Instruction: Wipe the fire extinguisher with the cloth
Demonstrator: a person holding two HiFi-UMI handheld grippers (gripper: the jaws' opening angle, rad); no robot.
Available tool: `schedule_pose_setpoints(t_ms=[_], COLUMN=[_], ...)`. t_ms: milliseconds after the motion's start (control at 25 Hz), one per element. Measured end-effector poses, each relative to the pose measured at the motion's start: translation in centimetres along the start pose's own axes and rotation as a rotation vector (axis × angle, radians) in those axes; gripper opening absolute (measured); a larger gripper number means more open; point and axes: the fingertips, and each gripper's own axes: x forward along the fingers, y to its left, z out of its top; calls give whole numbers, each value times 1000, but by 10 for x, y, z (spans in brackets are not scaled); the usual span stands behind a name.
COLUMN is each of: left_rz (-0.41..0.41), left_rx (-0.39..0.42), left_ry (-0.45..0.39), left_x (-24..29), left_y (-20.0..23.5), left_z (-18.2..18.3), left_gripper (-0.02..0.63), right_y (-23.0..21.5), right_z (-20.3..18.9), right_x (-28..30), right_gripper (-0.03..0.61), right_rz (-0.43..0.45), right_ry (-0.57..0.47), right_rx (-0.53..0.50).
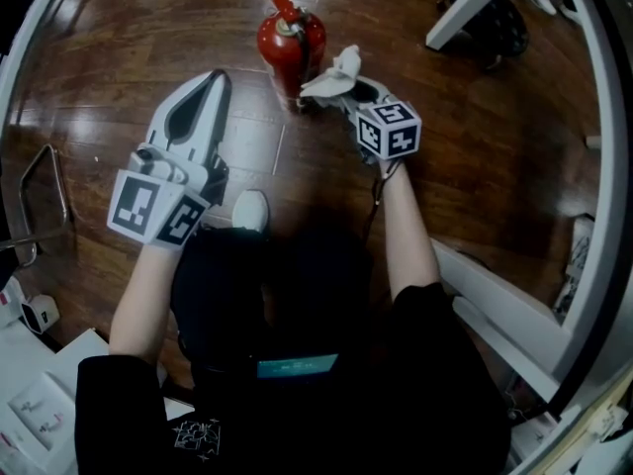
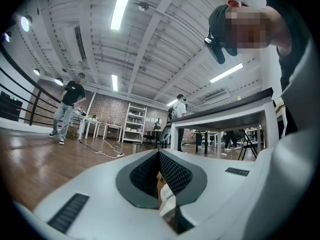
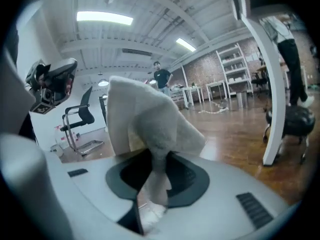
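Note:
A red fire extinguisher [image 1: 290, 38] stands upright on the wooden floor at the top middle of the head view. Just to its right, my right gripper [image 1: 348, 95] is shut on a crumpled white cloth [image 1: 335, 72], which sits beside the extinguisher's body. In the right gripper view the cloth [image 3: 150, 119] bulges up out of the closed jaws of the right gripper [image 3: 159, 159] and hides what lies straight ahead. My left gripper [image 1: 218, 79] is held lower left of the extinguisher and apart from it. Its jaws are shut with nothing gripped, and the left gripper [image 2: 159, 154] points out into the room.
A metal chair frame [image 1: 40, 196] stands at the left, and a white table leg [image 1: 475, 8] with a black stool [image 1: 492, 23] at the top right. My white shoe [image 1: 250, 209] is on the floor below the grippers. A person [image 2: 67, 109] and tables [image 2: 225, 115] are farther off.

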Motion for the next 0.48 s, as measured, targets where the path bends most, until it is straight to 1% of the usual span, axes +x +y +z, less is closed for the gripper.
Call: schedule_pose_setpoints(t_ms=[120, 240, 360, 480], left_rz=[-3, -3, 2, 6], left_rx=[-8, -8, -12, -16], left_ry=[1, 5, 11, 15], left_x=[2, 2, 1, 1], left_y=[0, 2, 5, 7], left_z=[-1, -2, -4, -3], left_gripper=[3, 3, 3, 3], right_y=[-17, -19, -8, 3], right_z=[49, 89, 103, 96], right_x=[-22, -30, -16, 12], right_gripper=[104, 104, 103, 103], right_rz=[-53, -95, -126, -138], right_ry=[-61, -101, -66, 5], right_rx=[-143, -274, -431, -533])
